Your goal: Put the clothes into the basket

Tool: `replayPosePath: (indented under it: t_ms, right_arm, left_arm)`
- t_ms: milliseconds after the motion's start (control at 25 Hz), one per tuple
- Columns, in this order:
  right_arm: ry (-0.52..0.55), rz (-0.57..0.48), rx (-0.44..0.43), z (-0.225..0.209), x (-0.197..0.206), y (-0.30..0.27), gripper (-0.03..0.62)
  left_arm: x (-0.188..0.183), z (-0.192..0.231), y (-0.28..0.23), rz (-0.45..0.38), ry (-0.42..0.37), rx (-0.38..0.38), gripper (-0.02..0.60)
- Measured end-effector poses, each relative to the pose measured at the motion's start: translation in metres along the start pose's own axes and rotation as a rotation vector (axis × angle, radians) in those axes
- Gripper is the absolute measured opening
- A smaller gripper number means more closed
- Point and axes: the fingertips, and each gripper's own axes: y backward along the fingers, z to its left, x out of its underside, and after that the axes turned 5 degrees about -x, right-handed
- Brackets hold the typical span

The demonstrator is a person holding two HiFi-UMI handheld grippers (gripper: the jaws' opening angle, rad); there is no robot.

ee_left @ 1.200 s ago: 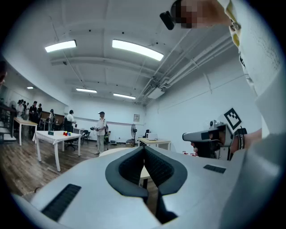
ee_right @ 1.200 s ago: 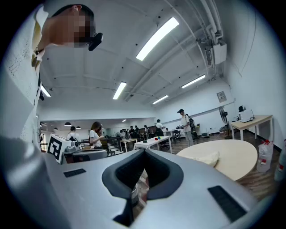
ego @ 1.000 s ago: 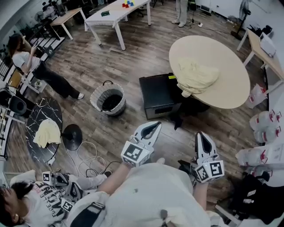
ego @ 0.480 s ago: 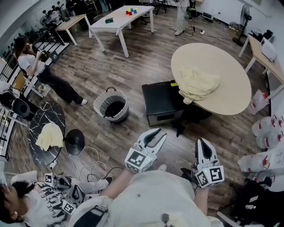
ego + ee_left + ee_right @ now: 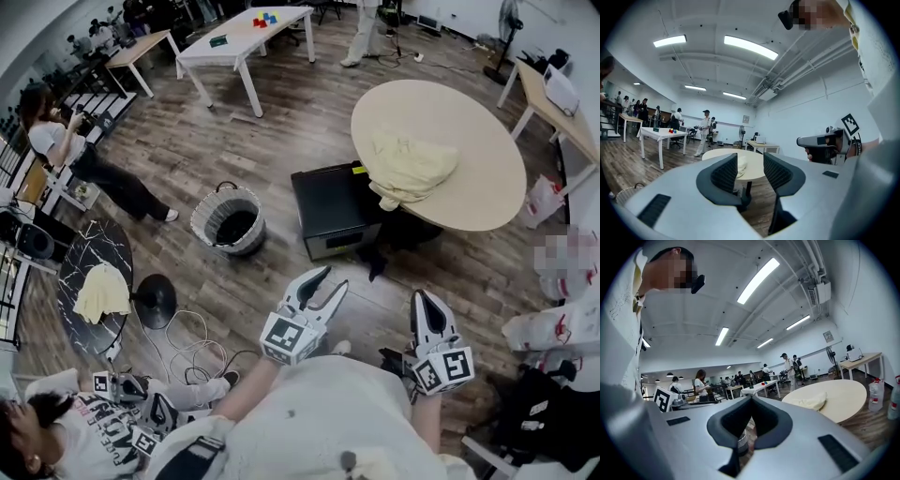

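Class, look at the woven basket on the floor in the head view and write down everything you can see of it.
The basket is round, with a pale woven wall, perhaps rope or wicker, and a thin dark loop handle at its far rim. It stands upright and open on the wooden floor, apart from the black box to its right. Its inside looks dark, and no clothes show in it. Only the floor touches it.

A yellow garment (image 5: 408, 167) lies on the round table (image 5: 489, 155), a basket (image 5: 202, 215) on the floor (image 5: 281, 141)
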Motion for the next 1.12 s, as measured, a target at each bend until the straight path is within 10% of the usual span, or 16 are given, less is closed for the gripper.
replayPosePath:
  t_ms: [1120]
  right_arm:
    - [-0.010, -0.028, 0.227, -0.118, -0.035, -0.189, 0.009]
  left_arm:
    - [-0.026, 0.149, -0.210, 0.014, -0.040, 0.191, 0.199]
